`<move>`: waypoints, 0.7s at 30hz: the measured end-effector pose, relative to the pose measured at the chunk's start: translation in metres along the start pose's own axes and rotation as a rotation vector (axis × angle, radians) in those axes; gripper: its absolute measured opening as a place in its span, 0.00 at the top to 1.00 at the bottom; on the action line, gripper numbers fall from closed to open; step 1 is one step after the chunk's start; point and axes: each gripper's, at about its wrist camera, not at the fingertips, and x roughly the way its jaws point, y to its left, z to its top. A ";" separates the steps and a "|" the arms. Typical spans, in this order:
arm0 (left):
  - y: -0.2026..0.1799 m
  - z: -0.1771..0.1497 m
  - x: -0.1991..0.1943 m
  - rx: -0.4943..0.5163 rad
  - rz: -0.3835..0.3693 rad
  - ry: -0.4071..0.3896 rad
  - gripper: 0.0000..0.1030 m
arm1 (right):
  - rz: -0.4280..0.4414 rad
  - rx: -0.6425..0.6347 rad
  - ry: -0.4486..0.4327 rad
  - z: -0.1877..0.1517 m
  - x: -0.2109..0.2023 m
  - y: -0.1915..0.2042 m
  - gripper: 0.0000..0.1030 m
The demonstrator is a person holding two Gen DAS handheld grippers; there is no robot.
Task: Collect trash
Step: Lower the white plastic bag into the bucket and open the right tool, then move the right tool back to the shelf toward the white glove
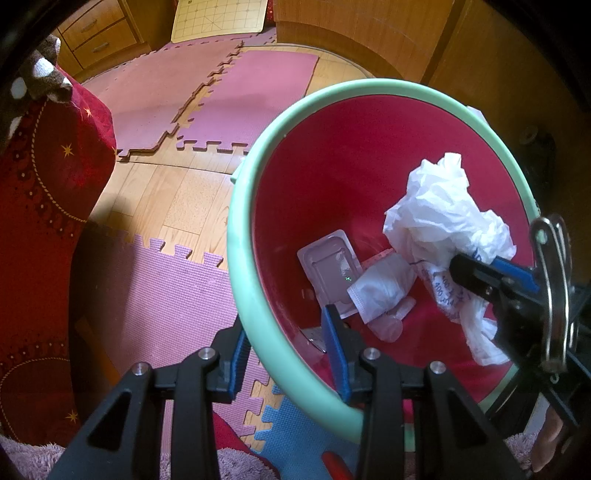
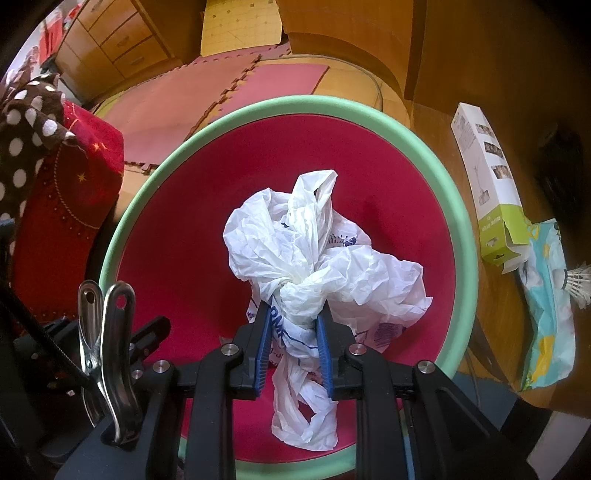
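Note:
A round bin with a mint-green rim [image 1: 240, 206] [image 2: 461, 221] and a red liner stands on the floor. My left gripper [image 1: 288, 350] is shut on the near rim, one blue pad outside and one inside. My right gripper [image 2: 293, 332] is shut on a crumpled white plastic bag [image 2: 314, 258] [image 1: 439, 218] and holds it over the bin's mouth. In the left wrist view the right gripper [image 1: 491, 275] comes in from the right. At the bottom of the bin lie a clear plastic tray [image 1: 328, 269] and a white face mask [image 1: 380, 286].
Pink foam mats [image 1: 177, 291] cover parts of the wooden floor. A red cushioned seat [image 1: 48, 206] stands left of the bin. Right of the bin lie a white-and-green box [image 2: 491, 192], a light blue wrapper [image 2: 550, 314] and a shuttlecock [image 2: 580, 282]. Wooden drawers [image 1: 96, 33] stand behind.

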 end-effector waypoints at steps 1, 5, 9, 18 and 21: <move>0.000 0.000 0.000 0.000 -0.001 0.000 0.62 | 0.000 0.000 0.001 0.000 0.000 0.000 0.76; 0.000 0.000 0.000 0.000 -0.001 0.000 0.62 | -0.002 -0.001 -0.001 0.000 0.001 0.000 0.58; 0.000 0.000 0.000 -0.001 -0.001 0.001 0.62 | 0.003 0.000 -0.001 -0.002 0.000 0.000 0.53; 0.001 -0.001 0.001 -0.003 -0.003 0.002 0.62 | 0.014 -0.017 -0.024 -0.001 -0.021 0.008 0.53; 0.000 -0.001 0.001 -0.004 -0.004 0.002 0.62 | 0.020 -0.026 -0.037 0.001 -0.037 0.009 0.53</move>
